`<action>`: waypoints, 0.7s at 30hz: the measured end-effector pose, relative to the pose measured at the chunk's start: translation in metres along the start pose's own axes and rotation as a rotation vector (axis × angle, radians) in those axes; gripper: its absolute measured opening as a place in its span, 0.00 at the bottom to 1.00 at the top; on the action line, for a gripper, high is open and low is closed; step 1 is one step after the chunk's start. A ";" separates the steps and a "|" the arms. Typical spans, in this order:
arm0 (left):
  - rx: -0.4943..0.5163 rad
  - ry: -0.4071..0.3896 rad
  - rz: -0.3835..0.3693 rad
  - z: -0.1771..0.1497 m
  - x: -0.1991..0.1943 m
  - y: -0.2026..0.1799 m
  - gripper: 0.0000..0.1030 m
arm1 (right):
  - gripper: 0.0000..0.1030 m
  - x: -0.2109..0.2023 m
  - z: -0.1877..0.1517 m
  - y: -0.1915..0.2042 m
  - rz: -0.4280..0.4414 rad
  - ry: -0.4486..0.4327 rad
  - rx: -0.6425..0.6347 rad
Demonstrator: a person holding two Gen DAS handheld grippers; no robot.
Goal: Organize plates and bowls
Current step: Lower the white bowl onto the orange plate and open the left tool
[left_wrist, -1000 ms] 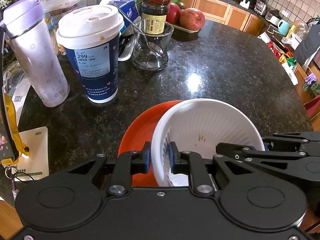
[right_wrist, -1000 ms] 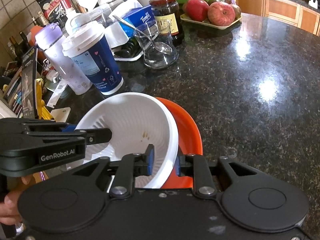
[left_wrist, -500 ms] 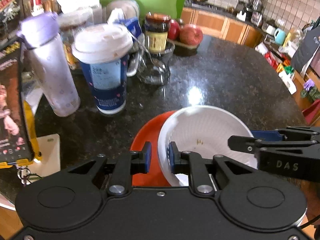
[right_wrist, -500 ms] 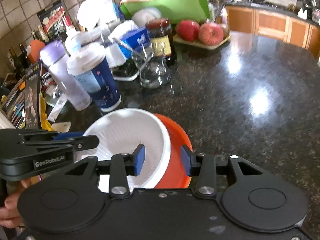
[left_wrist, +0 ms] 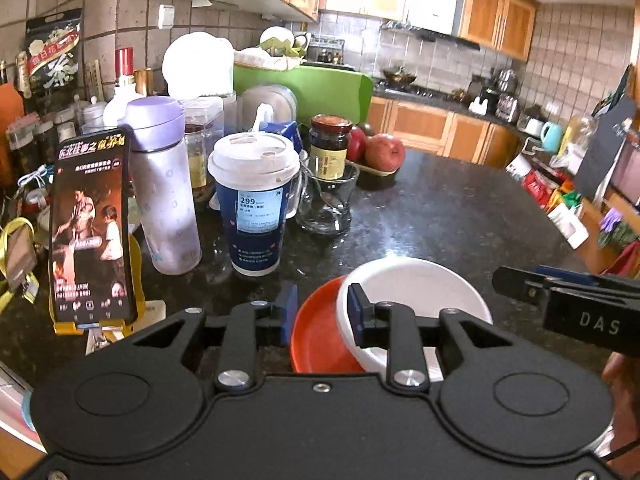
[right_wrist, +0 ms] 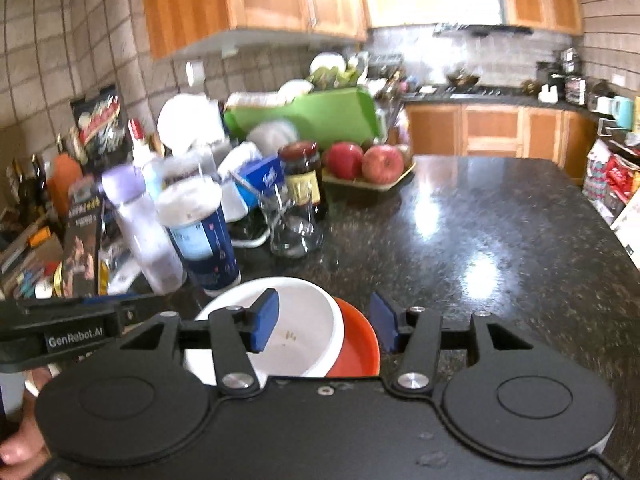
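A white ribbed bowl [left_wrist: 416, 292] sits inside an orange bowl [left_wrist: 316, 336] on the black granite counter [left_wrist: 460, 220], just in front of both grippers. My left gripper [left_wrist: 322, 314] is open, its pads on either side of the two bowls' near rims without touching. My right gripper [right_wrist: 324, 324] is open and wide, above the white bowl [right_wrist: 296, 324] and orange bowl [right_wrist: 360, 352]. Each gripper shows at the edge of the other's view.
A blue paper cup [left_wrist: 256, 208], a lilac bottle [left_wrist: 164, 188], a phone on a stand [left_wrist: 92, 232], a glass with a spoon [left_wrist: 328, 200], a jar [left_wrist: 330, 146] and apples [left_wrist: 384, 152] crowd the counter's left and back.
Both grippers have opened and let go of the bowls' rims. Both have lifted and tilted up, so the views now show the cabinets. The stacked bowls stay on the counter.
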State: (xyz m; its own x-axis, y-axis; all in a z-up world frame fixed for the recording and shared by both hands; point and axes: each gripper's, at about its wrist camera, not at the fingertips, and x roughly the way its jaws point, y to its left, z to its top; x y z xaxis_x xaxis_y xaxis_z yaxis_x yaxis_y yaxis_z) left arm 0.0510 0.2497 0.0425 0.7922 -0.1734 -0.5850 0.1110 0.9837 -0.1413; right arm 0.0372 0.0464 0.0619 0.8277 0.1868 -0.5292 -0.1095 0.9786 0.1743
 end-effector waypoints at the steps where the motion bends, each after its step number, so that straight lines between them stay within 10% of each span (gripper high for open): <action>1: -0.010 -0.008 -0.006 -0.002 -0.002 0.000 0.38 | 0.53 -0.007 -0.004 0.001 -0.007 -0.024 0.014; 12: 0.107 -0.059 0.012 -0.020 -0.018 -0.017 0.40 | 0.59 -0.048 -0.031 0.014 -0.096 -0.138 -0.034; 21: 0.007 -0.076 0.039 -0.038 -0.031 -0.026 0.40 | 0.60 -0.070 -0.051 -0.005 -0.193 -0.188 -0.032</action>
State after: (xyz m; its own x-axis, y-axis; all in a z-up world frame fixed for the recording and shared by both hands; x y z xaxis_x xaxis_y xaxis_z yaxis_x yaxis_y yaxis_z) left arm 0.0006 0.2274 0.0338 0.8390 -0.1315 -0.5280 0.0835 0.9900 -0.1138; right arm -0.0483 0.0329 0.0552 0.9221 -0.0200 -0.3865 0.0456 0.9973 0.0571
